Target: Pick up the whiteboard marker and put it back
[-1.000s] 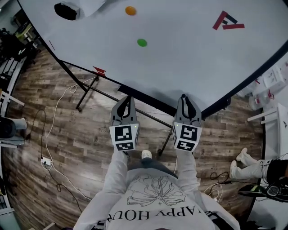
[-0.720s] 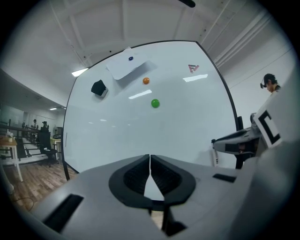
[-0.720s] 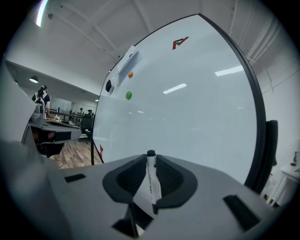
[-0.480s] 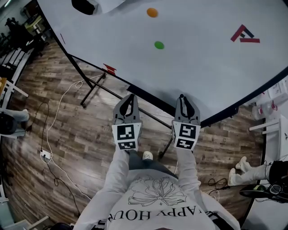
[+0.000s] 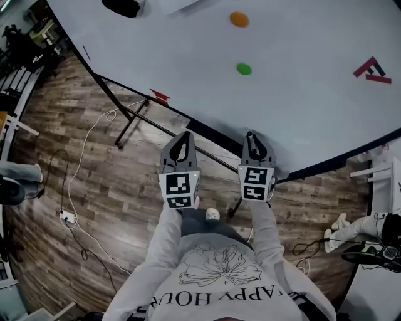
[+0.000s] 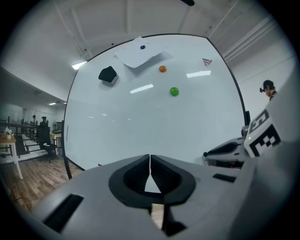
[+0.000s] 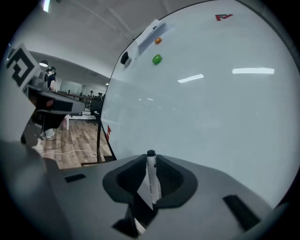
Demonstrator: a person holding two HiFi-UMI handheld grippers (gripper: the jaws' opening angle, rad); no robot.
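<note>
Right tool is clamped on the whiteboard marker, its end sticking out at 12 o'clock toward the whiteboard. Left tool is pinched together, empty. So pickup looks done; putting it back isn't done yet.

The marker sits in the right claw, before the whiteboard.

whiteboard 1 | marker 1 | tools 2 | orange magnet 1 | green magnet 1
</note>
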